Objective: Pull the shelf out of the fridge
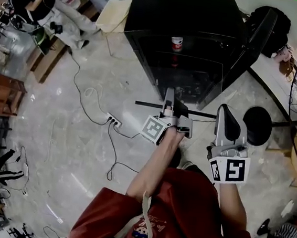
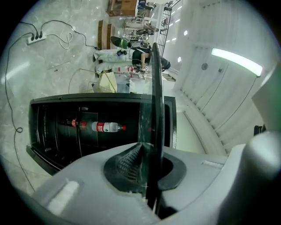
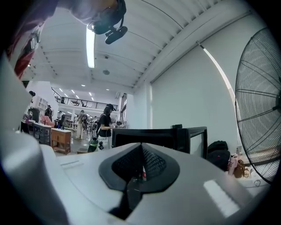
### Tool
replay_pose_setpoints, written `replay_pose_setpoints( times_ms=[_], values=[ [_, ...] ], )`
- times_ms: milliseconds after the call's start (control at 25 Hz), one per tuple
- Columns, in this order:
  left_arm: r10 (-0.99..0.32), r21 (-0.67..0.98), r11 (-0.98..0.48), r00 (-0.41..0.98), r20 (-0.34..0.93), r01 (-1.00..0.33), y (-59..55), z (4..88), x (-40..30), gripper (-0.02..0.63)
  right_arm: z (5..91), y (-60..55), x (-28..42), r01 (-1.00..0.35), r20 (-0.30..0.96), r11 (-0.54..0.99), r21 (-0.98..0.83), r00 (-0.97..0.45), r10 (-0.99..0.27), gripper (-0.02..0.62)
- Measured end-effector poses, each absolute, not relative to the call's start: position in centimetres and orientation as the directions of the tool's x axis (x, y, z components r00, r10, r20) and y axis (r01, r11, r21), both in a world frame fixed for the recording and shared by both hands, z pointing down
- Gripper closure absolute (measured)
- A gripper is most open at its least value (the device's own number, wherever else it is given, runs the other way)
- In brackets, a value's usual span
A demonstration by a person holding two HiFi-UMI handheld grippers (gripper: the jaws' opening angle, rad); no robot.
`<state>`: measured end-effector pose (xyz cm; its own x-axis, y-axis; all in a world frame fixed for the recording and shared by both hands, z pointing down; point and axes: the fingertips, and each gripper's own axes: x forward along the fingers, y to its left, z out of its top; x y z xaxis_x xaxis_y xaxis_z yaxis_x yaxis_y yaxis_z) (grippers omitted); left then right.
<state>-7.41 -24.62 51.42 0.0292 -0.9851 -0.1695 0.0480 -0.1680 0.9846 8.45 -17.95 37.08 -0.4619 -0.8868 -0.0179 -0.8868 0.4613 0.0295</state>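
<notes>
Out in front of the fridge [image 1: 164, 17] at centre frame, the shelf [image 1: 144, 104] is pinched along one edge by the left gripper [image 1: 169, 98] alone, while the right gripper [image 1: 225, 110] is pressed together on nothing, so the shelf might twist loose and drop.

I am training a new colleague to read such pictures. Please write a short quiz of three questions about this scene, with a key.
1. What is clamped in the left gripper?
A. a cup
B. the shelf
C. a towel

2. Fill in the missing word: inside the fridge there is a ____ with a red label.

3. True or false: the door of the fridge is shut.

Key
1. B
2. bottle
3. False: the door stands open.
</notes>
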Motion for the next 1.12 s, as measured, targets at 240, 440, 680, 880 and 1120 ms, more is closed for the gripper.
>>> replay_pose_setpoints(
  times_ms=[240, 440, 680, 880, 1120],
  values=[
    [-0.986, 0.986, -0.163, -0.032, -0.161, 0.045, -18.3, 49.5, -7.4, 0.594, 36.4, -14.3, 10.9, -0.869, -0.048, 0.493, 0.034, -0.494, -0.868, 0.597],
    [-0.985, 0.988, -0.150, -0.087, -0.148, 0.021, -12.3, 48.0, -8.7, 0.592, 36.1, -11.1, 11.5, -0.858, -0.067, 0.513, 0.013, -0.513, -0.856, 0.597],
    [-0.975, 0.984, -0.173, -0.150, -0.166, 0.034, -5.4, 45.6, -11.0, 0.591, 35.2, -7.1, 11.4, -0.842, -0.091, 0.539, 0.006, -0.537, -0.838, 0.597],
    [-0.961, 0.982, -0.186, -0.211, -0.178, 0.022, -0.9, 44.0, -13.0, 0.592, 34.7, -5.2, 11.3, -0.830, -0.114, 0.558, 0.006, -0.555, -0.824, 0.597],
    [-0.947, 0.979, -0.199, -0.263, -0.183, 0.034, 2.0, 42.8, -14.0, 0.589, 34.2, -5.3, 11.3, -0.820, -0.143, 0.572, 0.013, -0.568, -0.811, 0.597]
  ],
)
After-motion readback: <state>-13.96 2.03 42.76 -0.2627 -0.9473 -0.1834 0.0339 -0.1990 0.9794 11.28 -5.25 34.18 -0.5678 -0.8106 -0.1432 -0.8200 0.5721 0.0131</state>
